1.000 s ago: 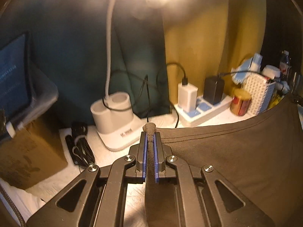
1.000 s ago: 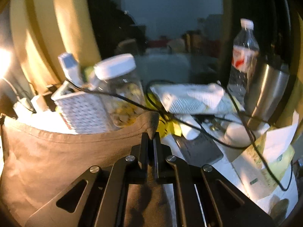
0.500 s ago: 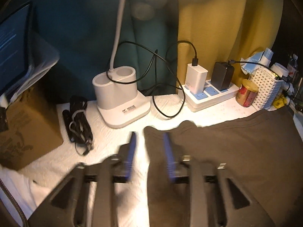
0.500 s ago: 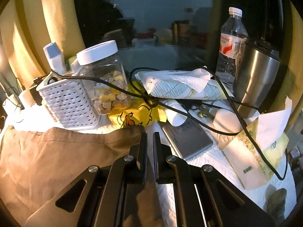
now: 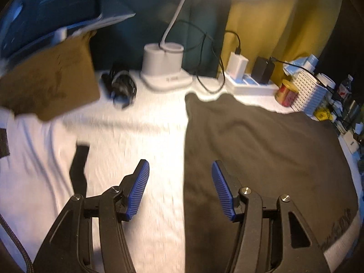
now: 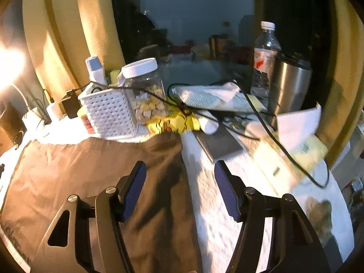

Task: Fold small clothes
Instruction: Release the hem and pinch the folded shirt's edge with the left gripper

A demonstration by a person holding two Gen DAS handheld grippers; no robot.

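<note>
Brown garment [image 5: 261, 159] laid flat on white table cover [image 5: 127, 136], far edge lying just short of clutter at back of desk; left side edge running between fingers of left gripper [image 5: 180, 188], right side edge running between fingers of right gripper [image 6: 180, 191]. Both grippers above cloth with jaws apart and opening, no pad pressing on fabric, nothing clamped. Far hem slightly wavy, a shallow ridge across middle of cloth; printed band visible at near edge in both views. Lamp base [image 5: 165, 68] and loose cable [image 5: 211, 63] close behind far left corner; perforated white basket [image 6: 109, 116], snack jar [image 6: 145, 91] and yellow packet [image 6: 173, 125] touching or nearly touching far right corner. Steel tumbler [image 6: 289, 91] and water bottle [image 6: 264, 68] standing farther right, black cable [image 6: 261, 118] trailing over papers beside right gripper. Judged risks: wavy hem and ridge likely to give a crooked fold unless smoothed first; regrasp at far corners likely to catch cable or nudge basket and jar, given how near these sit; pinch taken too deep likely to gather table cover together with garment; uneven grips on two sides likely to skew next fold line. Motion blur over table cover in both views, fine detail there unclear.
</note>
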